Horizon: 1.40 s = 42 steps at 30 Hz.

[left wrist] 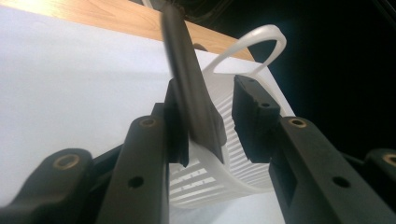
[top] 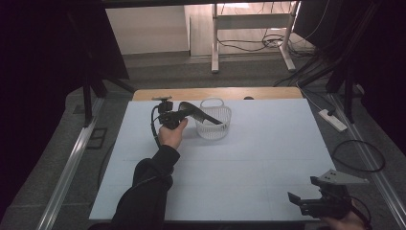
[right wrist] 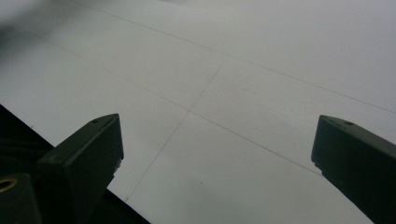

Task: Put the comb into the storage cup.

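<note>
A: Right claw [top: 306,203] sits nearest, at roughly 5 o'clock on the white worktop [top: 268,158], near its front edge. Its own view shows the jaws spread wide, bare worktop surface between them, nothing held.

B: Left claw?

A: Left claw [top: 189,114] is at about 11 o'clock, held by the left hand [top: 171,134], just beside the white slatted basket [top: 214,125]. A dark, long, flat tool [top: 201,114] lies across the basket's rim, slanting from the claw down into the basket.

B: Gripping it?

A: Left gripper view: the tool [left wrist: 187,88] stands between the jaws, against the left pad [left wrist: 175,123]; a clear gap separates it from the right pad [left wrist: 252,116]. So jaws parted, not clamped on it.

B: What kind of tool?

A: Cannot tell; the near end is blurred, the shape is a dark curved strip.

B: Basket position?

A: Upright, handle [left wrist: 259,44] raised, near the far edge of the worktop around 12 o'clock, well apart from the right claw.
</note>
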Motion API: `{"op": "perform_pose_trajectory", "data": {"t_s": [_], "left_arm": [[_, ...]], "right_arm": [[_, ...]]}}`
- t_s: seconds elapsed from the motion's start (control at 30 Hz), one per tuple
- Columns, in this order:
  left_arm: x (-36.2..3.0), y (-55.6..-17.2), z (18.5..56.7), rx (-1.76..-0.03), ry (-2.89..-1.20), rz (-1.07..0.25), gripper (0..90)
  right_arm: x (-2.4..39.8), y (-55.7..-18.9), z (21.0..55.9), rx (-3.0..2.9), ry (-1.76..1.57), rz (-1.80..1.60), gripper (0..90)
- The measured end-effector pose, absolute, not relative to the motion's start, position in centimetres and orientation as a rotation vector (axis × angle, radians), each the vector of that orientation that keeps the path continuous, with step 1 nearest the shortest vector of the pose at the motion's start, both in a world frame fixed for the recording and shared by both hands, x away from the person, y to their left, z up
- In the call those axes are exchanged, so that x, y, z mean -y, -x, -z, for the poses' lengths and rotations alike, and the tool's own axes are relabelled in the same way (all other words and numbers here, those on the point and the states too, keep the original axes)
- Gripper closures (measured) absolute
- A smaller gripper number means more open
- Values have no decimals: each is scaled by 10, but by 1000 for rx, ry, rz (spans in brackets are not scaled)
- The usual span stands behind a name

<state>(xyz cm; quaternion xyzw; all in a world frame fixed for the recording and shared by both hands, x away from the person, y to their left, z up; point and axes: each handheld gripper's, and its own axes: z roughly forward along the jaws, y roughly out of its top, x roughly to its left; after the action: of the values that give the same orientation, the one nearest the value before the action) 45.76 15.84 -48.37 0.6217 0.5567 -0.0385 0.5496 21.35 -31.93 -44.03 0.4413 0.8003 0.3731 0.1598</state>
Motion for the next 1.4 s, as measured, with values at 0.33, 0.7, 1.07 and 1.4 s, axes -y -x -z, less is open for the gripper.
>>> {"op": "perform_pose_trajectory", "data": {"t_s": [0.33,0.7,1.07,1.4], "left_arm": [[-160,-459,484,-1329,-1490,91,559],[-161,-458,478,-1307,-1575,31,409],[-160,-455,469,-1264,-1677,-69,279],[-158,-451,461,-1214,-1800,-219,184]], "right_arm": [[319,-214,440,-2287,-1262,-1064,30],[319,-214,440,-2288,-1262,-1062,29],[319,-214,440,-2290,-1261,-1060,30],[319,-214,441,-2291,-1262,-1059,30]]}}
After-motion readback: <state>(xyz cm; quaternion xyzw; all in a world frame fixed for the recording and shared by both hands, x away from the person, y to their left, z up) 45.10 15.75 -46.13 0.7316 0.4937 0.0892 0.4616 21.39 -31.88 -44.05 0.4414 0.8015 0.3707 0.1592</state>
